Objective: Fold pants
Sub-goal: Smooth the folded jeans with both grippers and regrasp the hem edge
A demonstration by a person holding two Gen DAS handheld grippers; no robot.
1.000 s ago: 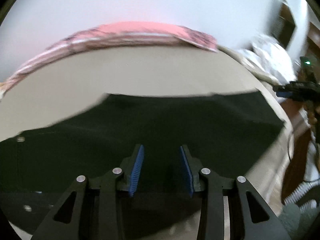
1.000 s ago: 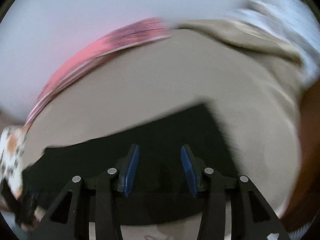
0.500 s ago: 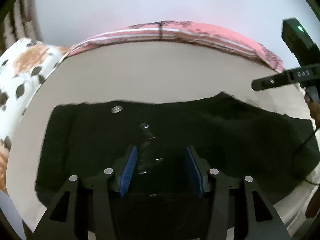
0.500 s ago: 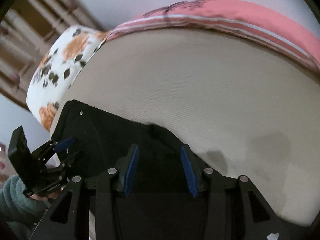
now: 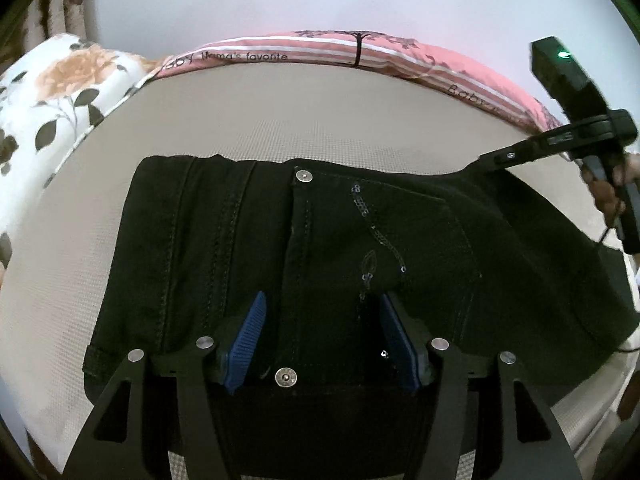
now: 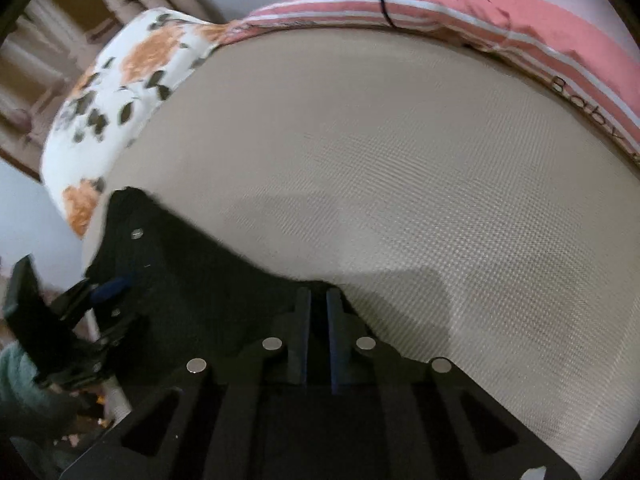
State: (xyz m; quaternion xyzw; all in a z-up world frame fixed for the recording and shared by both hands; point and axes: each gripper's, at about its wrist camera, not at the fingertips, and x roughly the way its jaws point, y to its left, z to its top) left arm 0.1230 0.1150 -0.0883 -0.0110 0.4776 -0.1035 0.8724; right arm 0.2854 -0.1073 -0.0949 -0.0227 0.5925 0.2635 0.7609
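Black pants [image 5: 340, 248]: lying flat on the bed [image 5: 280, 120]; heavy, limp denim, best gripped at edges. Left gripper [image 5: 322, 340] is opening over the waistband; right gripper [image 6: 318, 340] is pinching the far edge.

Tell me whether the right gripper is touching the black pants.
Touching. In the right wrist view the right gripper has its jaws shut on the far edge of the black pants; the left wrist view shows the same pinch.
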